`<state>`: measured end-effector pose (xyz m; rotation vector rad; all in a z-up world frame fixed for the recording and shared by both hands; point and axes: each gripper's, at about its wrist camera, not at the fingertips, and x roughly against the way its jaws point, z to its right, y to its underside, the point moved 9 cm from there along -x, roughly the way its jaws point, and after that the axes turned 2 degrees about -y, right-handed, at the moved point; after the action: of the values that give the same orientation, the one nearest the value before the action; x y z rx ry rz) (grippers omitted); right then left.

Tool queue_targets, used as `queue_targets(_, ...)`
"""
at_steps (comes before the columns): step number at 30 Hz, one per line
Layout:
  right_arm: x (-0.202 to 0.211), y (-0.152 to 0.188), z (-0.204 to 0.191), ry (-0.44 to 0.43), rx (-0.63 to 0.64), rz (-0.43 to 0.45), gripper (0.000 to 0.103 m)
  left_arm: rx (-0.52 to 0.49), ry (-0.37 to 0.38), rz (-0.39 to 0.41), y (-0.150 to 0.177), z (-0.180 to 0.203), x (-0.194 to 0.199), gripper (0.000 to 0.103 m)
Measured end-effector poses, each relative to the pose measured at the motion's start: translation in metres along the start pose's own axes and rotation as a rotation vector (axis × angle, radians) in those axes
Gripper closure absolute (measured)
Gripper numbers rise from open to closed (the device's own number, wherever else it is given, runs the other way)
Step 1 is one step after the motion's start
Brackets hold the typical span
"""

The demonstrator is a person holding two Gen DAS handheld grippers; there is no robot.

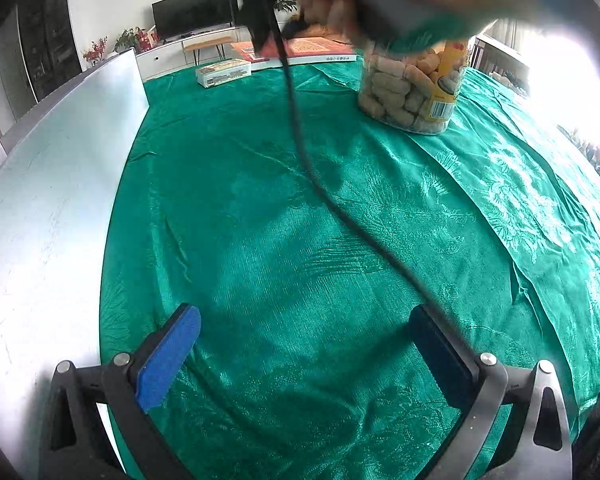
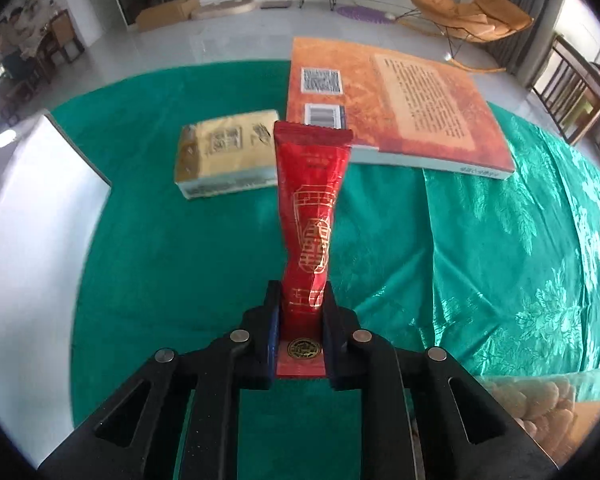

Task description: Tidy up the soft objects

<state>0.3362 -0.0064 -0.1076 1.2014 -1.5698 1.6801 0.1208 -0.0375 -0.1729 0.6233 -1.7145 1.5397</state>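
surface [image 2: 148, 248]: green cloth, book [image 2: 400, 108] + tissue pack [image 2: 224, 152] at the far edge, snack jar [image 1: 412, 84] | room: tiled floor, orange chair [image 2: 468, 16] | right tongs [image 2: 300, 334]: clamped on red pouch [image 2: 312, 216], held above the cloth | left tongs [image 1: 304, 356]: wide open, nothing in them

A green cloth [image 2: 172, 240] covers the tabletop. A book [image 2: 396, 104] lies near its far edge, back cover up. A clear jar [image 1: 412, 88] of pale snacks stands near the right edge. A white board [image 1: 52, 200] runs along the left edge. An orange chair [image 2: 468, 16] sits on the floor beyond.
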Motion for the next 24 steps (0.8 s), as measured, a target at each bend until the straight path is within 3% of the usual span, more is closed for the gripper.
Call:
queue_targets(5, 0.107, -0.005, -0.012, -0.129, 0.025, 0.152, 0.085, -0.003, -0.004, -0.001, 0.0, -0.001, 0.0, 0.0)
queue_targets(10, 0.193, 0.004, 0.016, -0.216, -0.043, 0.251, 0.085, -0.004, -0.004, -0.002, 0.0, -0.001, 0.0, 0.0)
queue_targets(12, 0.219, 0.01, 0.037, -0.216, -0.069, 0.273, 0.085, -0.004, -0.002, -0.001, 0.001, -0.001, 0.0, 0.0)
queue_targets(15, 0.255, 0.029, 0.077, -0.144, -0.107, 0.304, 0.084, -0.005, -0.003, -0.002, 0.001, -0.001, 0.0, 0.0)
queue_targets(19, 0.249, 0.068, 0.145, 0.005, -0.125, 0.236, 0.084, -0.005, -0.003, -0.002, 0.001, 0.0, 0.0, 0.0)
queue_targets(21, 0.211, 0.099, 0.17, 0.06, -0.143, 0.143, 0.084, -0.006, -0.003, -0.002, 0.001, 0.0, 0.0, 0.0)
queue_targets(24, 0.15, 0.137, 0.189, 0.06, -0.166, 0.077, 0.084, -0.006, -0.003, -0.002, 0.001, 0.0, 0.0, 0.0)
